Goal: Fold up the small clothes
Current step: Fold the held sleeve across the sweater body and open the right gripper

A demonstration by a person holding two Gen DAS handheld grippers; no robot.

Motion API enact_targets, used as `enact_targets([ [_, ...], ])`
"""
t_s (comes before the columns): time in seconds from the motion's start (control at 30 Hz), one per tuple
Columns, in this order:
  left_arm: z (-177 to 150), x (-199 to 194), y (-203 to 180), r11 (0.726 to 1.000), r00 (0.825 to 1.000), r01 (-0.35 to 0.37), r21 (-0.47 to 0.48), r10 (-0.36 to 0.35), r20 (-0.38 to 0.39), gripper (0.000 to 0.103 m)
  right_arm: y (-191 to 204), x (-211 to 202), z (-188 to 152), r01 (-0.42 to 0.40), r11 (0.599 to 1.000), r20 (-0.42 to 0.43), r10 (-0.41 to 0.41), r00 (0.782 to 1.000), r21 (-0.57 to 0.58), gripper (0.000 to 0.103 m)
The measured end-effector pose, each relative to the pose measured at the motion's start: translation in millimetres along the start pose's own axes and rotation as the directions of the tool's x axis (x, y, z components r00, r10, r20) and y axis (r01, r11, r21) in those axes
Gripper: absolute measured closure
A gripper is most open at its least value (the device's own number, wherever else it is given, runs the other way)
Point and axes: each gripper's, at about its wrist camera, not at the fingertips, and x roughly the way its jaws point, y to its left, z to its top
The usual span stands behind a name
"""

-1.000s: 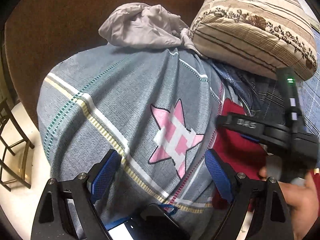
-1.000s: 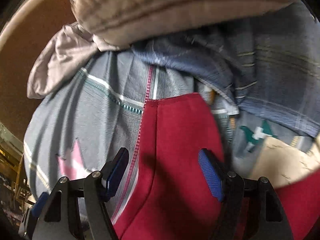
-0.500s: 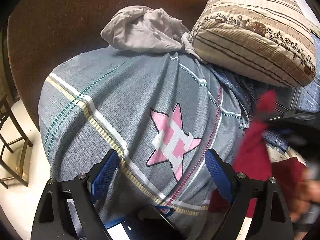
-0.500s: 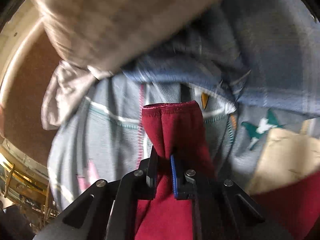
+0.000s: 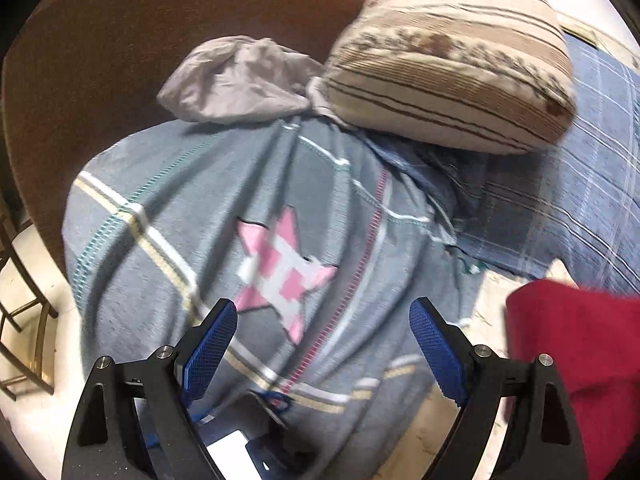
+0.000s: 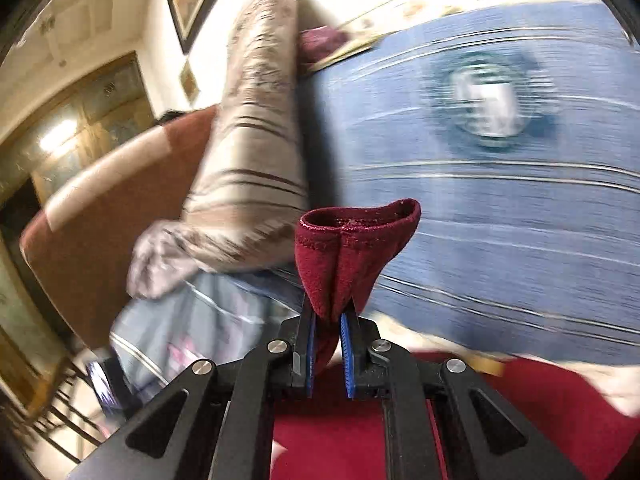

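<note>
Grey striped bedsheet with pink star (image 5: 224,216) fills centre of left wrist view. Crumpled pale grey cloth (image 5: 240,80) at 12 o'clock on its far edge, touching beige floral striped pillow (image 5: 452,64) at 1 o'clock. Brown rounded headboard (image 5: 100,60) behind both, 10 to 12 o'clock. Blue plaid blanket (image 5: 560,200) at 3 o'clock, partly under pillow. Dark red fleece garment (image 5: 576,364) at 4 o'clock, right of the sheet. Brass metal stool frame (image 5: 20,320) at 8 o'clock on floor.
</note>
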Motion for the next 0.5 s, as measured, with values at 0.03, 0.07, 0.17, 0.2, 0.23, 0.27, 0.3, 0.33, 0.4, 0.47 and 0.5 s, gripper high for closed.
enact_targets([
  [0.03, -2, -2, -7, 1.0, 1.0, 0.015, 0.018, -0.015, 0.0, 0.015, -12, -4, -12, 0.051, 0.999, -0.026, -0.051, 0.998, 0.001, 0.093],
  [0.07, -2, -5, -12, 0.999, 1.0, 0.03, 0.033, -0.03, 0.004, 0.015, -30, -9, -26, 0.104, 0.994, -0.063, -0.103, 0.993, 0.013, 0.093],
  [0.17, -6, -17, -32, 0.992, 0.994, 0.104, 0.078, -0.106, 0.026, 0.015, -93, -13, -74, 0.287, 0.954, -0.186, -0.268, 0.945, 0.084, 0.093],
  [0.2, -8, -21, -38, 0.987, 0.99, 0.133, 0.088, -0.136, 0.027, 0.015, -110, -12, -85, 0.315, 0.942, -0.209, -0.287, 0.935, 0.118, 0.093],
  [0.23, -9, -24, -42, 0.982, 0.986, 0.163, 0.096, -0.166, 0.024, 0.015, -118, -12, -93, 0.322, 0.935, -0.221, -0.286, 0.932, 0.149, 0.093],
  [0.27, -11, -27, -46, 0.975, 0.98, 0.195, 0.109, -0.198, 0.019, 0.015, -131, -13, -102, 0.319, 0.927, -0.236, -0.27, 0.933, 0.199, 0.093],
  [0.3, -14, -30, -52, 0.966, 0.973, 0.227, 0.126, -0.231, 0.012, 0.014, -141, -12, -110, 0.308, 0.92, -0.245, -0.249, 0.937, 0.243, 0.093],
  [0.33, -16, -33, -59, 0.955, 0.965, 0.257, 0.147, -0.261, 0.006, 0.014, -146, -13, -113, 0.3, 0.917, -0.249, -0.235, 0.939, 0.265, 0.087],
  [0.4, -21, -39, -70, 0.929, 0.948, 0.314, 0.195, -0.317, -0.017, 0.014, -155, -16, -118, 0.309, 0.898, -0.283, -0.222, 0.933, 0.314, 0.069],
  [0.47, -23, -42, -77, 0.905, 0.93, 0.367, 0.215, -0.365, -0.052, 0.014, -158, -28, -116, 0.312, 0.877, -0.281, -0.216, 0.935, 0.364, 0.046],
  [0.5, -23, -40, -80, 0.899, 0.924, 0.382, 0.216, -0.377, -0.065, 0.014, -160, -41, -116, 0.317, 0.865, -0.246, -0.234, 0.941, 0.389, 0.043],
])
